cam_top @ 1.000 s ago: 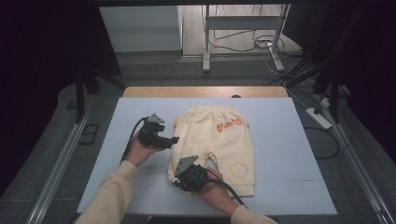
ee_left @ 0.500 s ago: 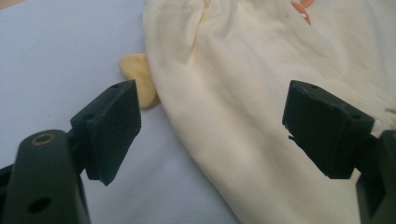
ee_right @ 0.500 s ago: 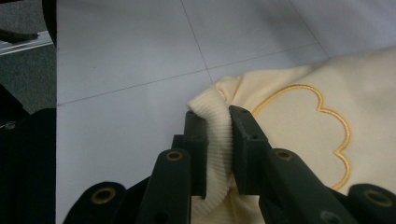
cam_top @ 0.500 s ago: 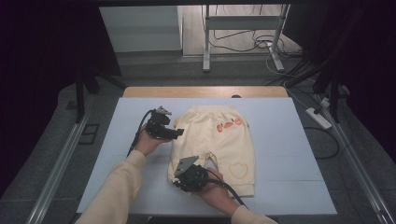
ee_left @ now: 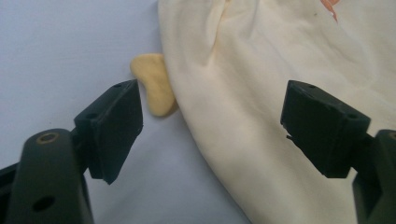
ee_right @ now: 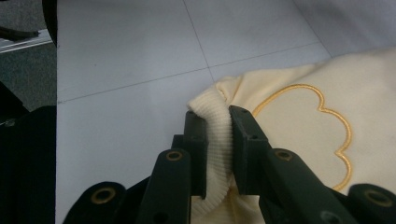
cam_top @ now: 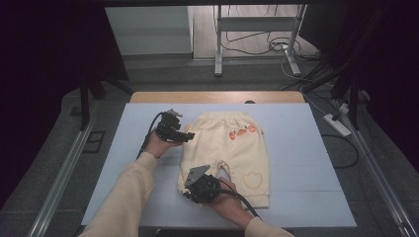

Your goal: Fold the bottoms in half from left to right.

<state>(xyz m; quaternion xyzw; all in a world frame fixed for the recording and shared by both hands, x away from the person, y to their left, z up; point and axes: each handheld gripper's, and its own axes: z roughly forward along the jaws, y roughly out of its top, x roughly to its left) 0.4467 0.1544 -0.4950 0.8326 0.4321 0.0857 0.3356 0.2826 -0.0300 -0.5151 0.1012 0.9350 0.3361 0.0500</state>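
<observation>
Cream shorts (cam_top: 230, 153) lie flat on the tabletop (cam_top: 306, 158), waistband at the far side. Right hand-held gripper (cam_top: 205, 187) is clamped on the ribbed cuff (ee_right: 215, 135) at the shorts' near left corner, probably pinning that corner for a fold. Left hand-held gripper (cam_top: 188, 136) sits at the shorts' left edge near the waistband; its jaws stand apart and have just been closing a little, with cloth edge between them but not pressed. A tan tab (ee_left: 152, 88) pokes out from under that edge. Bare tabletop lies left and right of the shorts, plenty of room to swing; less at the near edge.
</observation>
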